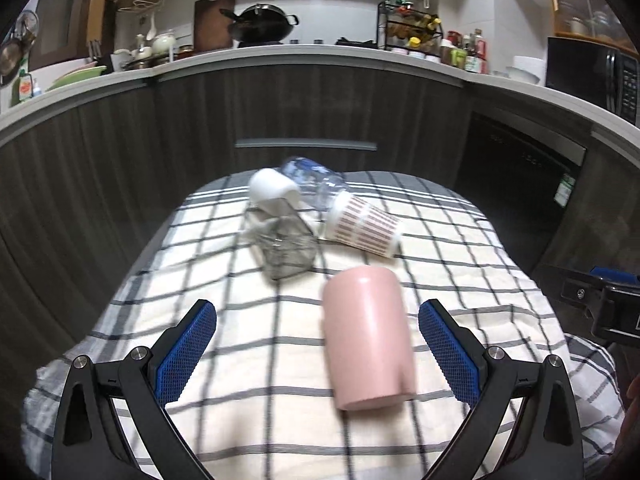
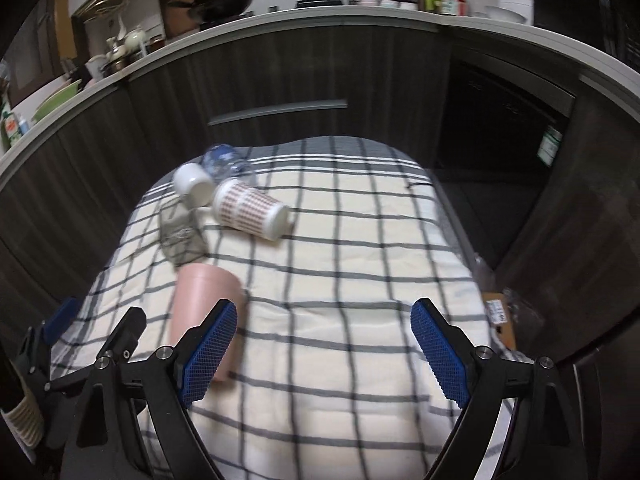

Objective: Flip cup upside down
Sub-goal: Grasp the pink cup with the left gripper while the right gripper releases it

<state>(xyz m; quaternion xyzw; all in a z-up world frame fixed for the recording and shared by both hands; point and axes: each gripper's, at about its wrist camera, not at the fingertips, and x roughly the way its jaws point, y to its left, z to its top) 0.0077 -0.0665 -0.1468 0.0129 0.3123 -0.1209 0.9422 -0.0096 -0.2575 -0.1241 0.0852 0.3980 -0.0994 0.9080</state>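
A pink cup (image 1: 366,334) stands bottom up on the checked cloth (image 1: 248,360), slightly tilted in the blur. My left gripper (image 1: 318,344) is open, its blue pads either side of the cup and not touching it. The pink cup (image 2: 200,304) also shows in the right wrist view, to the left of and partly behind my right gripper's left finger (image 2: 210,352). My right gripper (image 2: 324,352) is open and empty over the cloth.
A white cup with red marks (image 1: 362,226) lies on its side behind the pink cup. A grey glass (image 1: 284,250), a white cup (image 1: 272,192) and a clear bottle (image 1: 312,182) lie further back. Dark cabinets (image 1: 304,104) rise behind the table.
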